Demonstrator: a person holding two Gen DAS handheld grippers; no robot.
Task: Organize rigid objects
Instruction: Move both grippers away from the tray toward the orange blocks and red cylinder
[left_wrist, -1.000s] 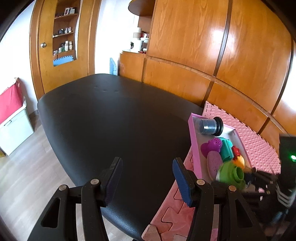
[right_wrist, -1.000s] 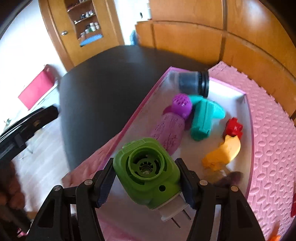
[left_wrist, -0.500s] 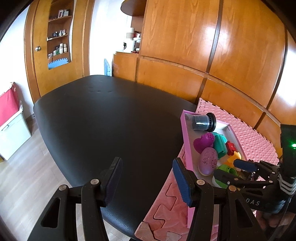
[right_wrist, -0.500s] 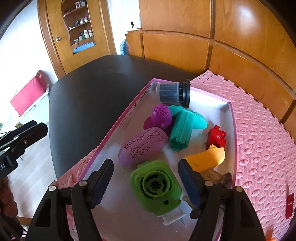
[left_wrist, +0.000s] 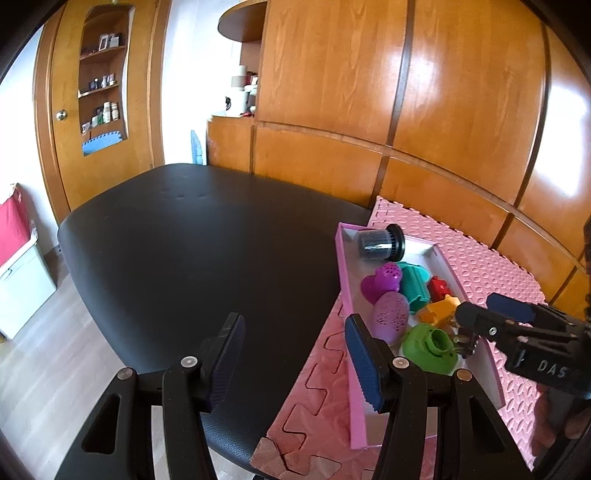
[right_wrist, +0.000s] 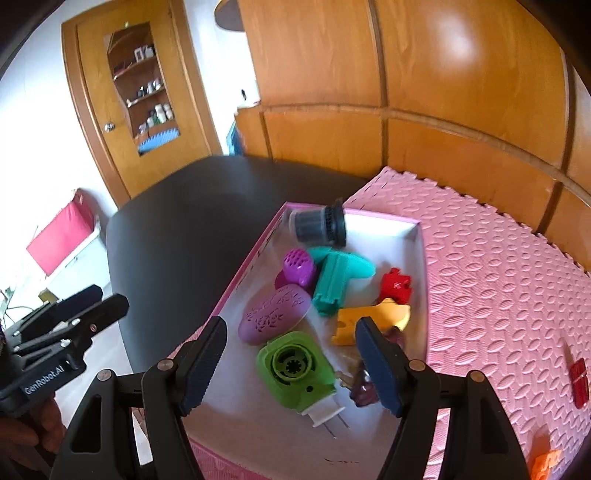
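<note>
A pink-walled white tray (right_wrist: 419, 236) lies on a pink foam mat (right_wrist: 498, 280). In it lie a green plug-in device (right_wrist: 295, 371), a purple oval piece (right_wrist: 275, 314), a purple perforated ball (right_wrist: 297, 263), a teal piece (right_wrist: 334, 275), a yellow piece (right_wrist: 369, 320), a red piece (right_wrist: 396, 286) and a dark filter cup (right_wrist: 317, 227). My right gripper (right_wrist: 291, 363) is open and empty, raised above the green device. My left gripper (left_wrist: 295, 363) is open and empty over the black table (left_wrist: 207, 251), left of the tray (left_wrist: 341, 266). The green device (left_wrist: 430, 347) also shows there.
A red piece (right_wrist: 580, 376) and an orange piece (right_wrist: 545, 463) lie on the mat at the right. Wood-panelled walls stand behind the table. A white bin with a red cloth (left_wrist: 14, 258) stands on the floor at the left.
My right gripper let go of the green device in the tray, opened and pulled back and up. My left gripper stayed open and shifted slightly.
</note>
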